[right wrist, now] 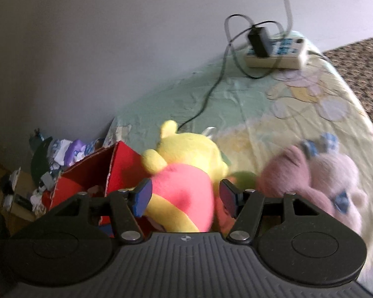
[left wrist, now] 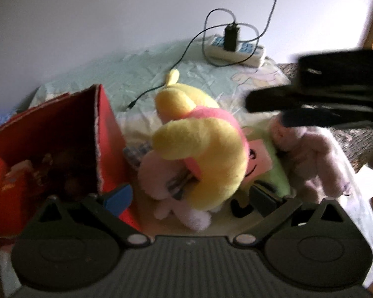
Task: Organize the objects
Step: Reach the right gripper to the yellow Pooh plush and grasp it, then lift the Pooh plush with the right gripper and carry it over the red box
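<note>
Between the spread blue pads of the right gripper (right wrist: 185, 200) the pink-shirted body of the yellow bear plush (right wrist: 186, 171) is framed; the pads stand at either flank of it, but whether they press the fabric or merely bracket it cannot be told from the blurred picture. The left gripper (left wrist: 191, 197) is held wide apart, with nothing clamped: the bear's curled yellow limb and a pale pink plush (left wrist: 161, 181) lie in the gap between its fingers, ahead of the pads. Just outside the left finger, in both views, the open red cardboard box (left wrist: 107, 134) is seen, already holding some dark items. Beyond the right finger a mauve plush (left wrist: 310, 154) lies on the patterned bed sheet (right wrist: 261, 104), with a green plush (left wrist: 273, 173) wedged between it and the bear. Further ahead, near the wall, a power strip (left wrist: 236, 49) with a black charger and trailing cable is seen. The step in hand is judged to be the grasping of the bear for stowing; a firm closure on its body would be called for next, then a lift leftward over the box's torn rim.
</note>
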